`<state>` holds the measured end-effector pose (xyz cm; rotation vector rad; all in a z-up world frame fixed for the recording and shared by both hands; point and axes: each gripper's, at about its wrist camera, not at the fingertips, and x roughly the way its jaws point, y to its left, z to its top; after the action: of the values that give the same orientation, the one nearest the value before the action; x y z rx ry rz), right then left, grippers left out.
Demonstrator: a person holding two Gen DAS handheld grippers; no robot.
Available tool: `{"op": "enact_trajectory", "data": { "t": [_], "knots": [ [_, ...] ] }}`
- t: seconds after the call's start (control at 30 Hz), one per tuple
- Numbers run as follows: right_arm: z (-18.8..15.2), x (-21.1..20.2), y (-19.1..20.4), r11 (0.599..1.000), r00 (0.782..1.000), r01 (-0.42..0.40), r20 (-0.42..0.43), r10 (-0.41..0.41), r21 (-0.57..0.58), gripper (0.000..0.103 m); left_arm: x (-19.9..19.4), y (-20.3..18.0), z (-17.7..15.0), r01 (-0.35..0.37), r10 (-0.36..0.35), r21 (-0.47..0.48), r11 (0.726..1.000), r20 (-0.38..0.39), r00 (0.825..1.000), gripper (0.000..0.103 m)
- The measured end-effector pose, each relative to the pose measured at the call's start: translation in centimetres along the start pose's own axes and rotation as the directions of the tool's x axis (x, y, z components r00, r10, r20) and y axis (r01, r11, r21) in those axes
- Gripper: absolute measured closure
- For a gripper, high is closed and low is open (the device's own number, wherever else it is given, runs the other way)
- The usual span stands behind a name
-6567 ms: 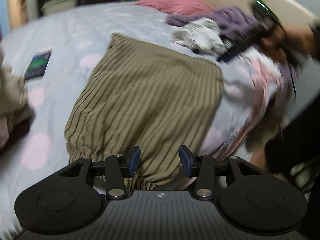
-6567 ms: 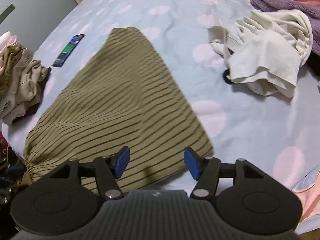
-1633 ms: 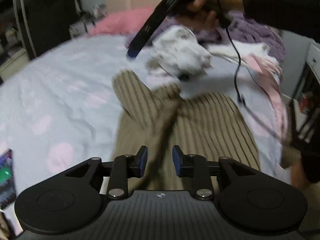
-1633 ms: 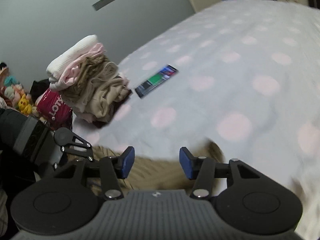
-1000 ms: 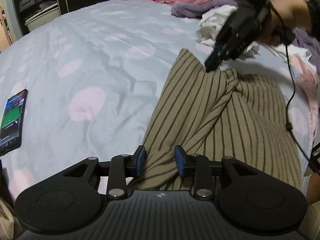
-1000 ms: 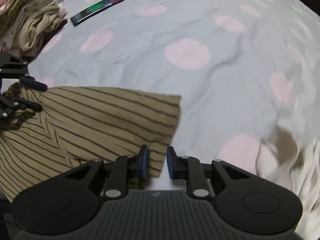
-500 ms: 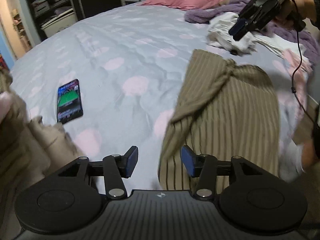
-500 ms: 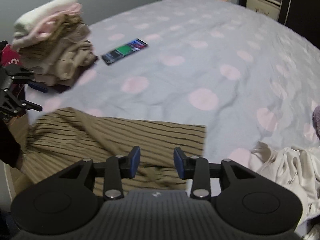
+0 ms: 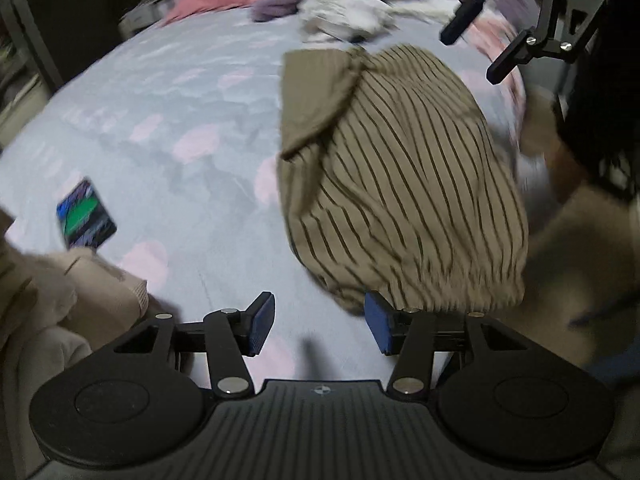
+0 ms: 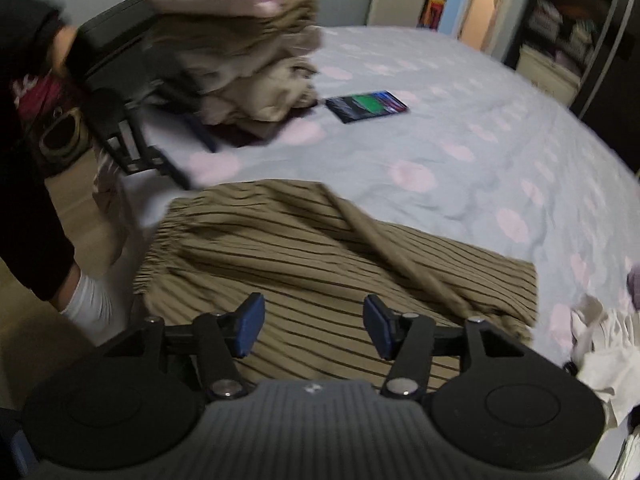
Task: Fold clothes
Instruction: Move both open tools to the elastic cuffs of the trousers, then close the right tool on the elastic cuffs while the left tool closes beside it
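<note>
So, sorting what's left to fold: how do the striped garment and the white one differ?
The striped garment lies spread fairly flat on the bed, one side folded over; the white garment is a crumpled heap. Striped is olive with dark lines; white looks plain. Both lie on the bed, ungripped.

We see our right gripper at the bottom centre, its blue-padded jaws opening with nothing between them, above an olive striped garment lying partly folded on a pale blue bedspread with pink dots. A stack of folded beige and pink clothes fills the upper left, a dark smartphone with a lit screen just right of it.
</note>
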<state>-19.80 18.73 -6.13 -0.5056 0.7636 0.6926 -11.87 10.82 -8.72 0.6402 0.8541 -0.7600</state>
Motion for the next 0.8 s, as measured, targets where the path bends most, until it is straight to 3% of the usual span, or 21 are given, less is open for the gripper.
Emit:
{"op": "enact_trajectory", "data": {
  "t": [0.17,0.27,0.37,0.63,0.8],
  "knots": [
    [-1.5,2.5,9.4,0.983,1.000,0.015,0.029,-0.010,-0.184,0.040,1.0,-2.6,-1.5,0.006,0.002,0.209,0.978,-0.038,0.999,0.055],
    [-2.8,3.8,13.7,0.951,0.999,0.031,0.035,-0.022,-0.306,0.040,1.2,-3.9,-2.1,0.035,-0.022,0.308,0.951,-0.043,0.999,0.057],
    [-4.0,5.0,16.5,0.900,0.995,0.096,0.062,-0.077,-0.424,0.040,1.2,-4.9,-2.7,0.023,-0.025,0.419,0.908,0.001,1.000,0.060],
    [-4.3,7.5,18.1,0.843,0.976,0.216,0.099,-0.193,-0.493,0.040,2.1,-6.5,-3.1,-0.032,0.007,0.597,0.801,0.044,0.999,0.060],
    [-4.7,8.8,18.3,0.792,0.966,0.258,0.119,-0.231,-0.554,0.041,2.8,-7.1,-2.7,-0.010,-0.008,0.624,0.782,0.027,1.000,0.060]
  ]
}}
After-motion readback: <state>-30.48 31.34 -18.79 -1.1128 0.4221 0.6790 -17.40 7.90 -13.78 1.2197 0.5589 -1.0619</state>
